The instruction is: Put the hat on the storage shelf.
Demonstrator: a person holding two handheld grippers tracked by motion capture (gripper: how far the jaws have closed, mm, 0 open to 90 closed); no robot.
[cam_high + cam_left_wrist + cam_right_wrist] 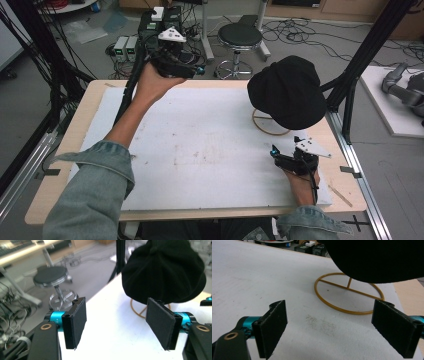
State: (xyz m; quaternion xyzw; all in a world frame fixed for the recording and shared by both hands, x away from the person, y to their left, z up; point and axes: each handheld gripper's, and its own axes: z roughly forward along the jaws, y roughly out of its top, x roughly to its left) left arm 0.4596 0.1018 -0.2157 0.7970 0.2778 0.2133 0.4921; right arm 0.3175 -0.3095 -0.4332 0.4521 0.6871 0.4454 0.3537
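Hat: a black cap [289, 90] sits on top of a stand at the far right of the table [60, 155]; soft matte cloth, rounded crown made of panels that meet at a top button, seen in the left gripper view [165, 267].
Stand: thin golden wire stand [349, 293]; a flat ring base with a straight bar across it and a stem that rises from the bar into the cap. The ring lies on the mat, partly under the cap's brim.
What is in the cap: cannot tell, its underside is hidden; only the stem goes up into it.
Mat: a white sheet [200, 150] covers most of the wooden table; slightly rough surface with faint grey smudges near the middle.
Left gripper: the left gripper [187, 67] is held up over the far left edge of the table, well apart from the cap; its jaws stand wide with nothing between them; flat black felt-like pads [79, 320] on teal mounts.
Right gripper: the right gripper [280, 152] rests low at the near right of the mat, near the ring base and not touching it; jaws wide apart and holding nothing; the same flat black pads [274, 326].
Stool: a round black stool [240, 37] on a chrome base stands on the floor beyond the table.
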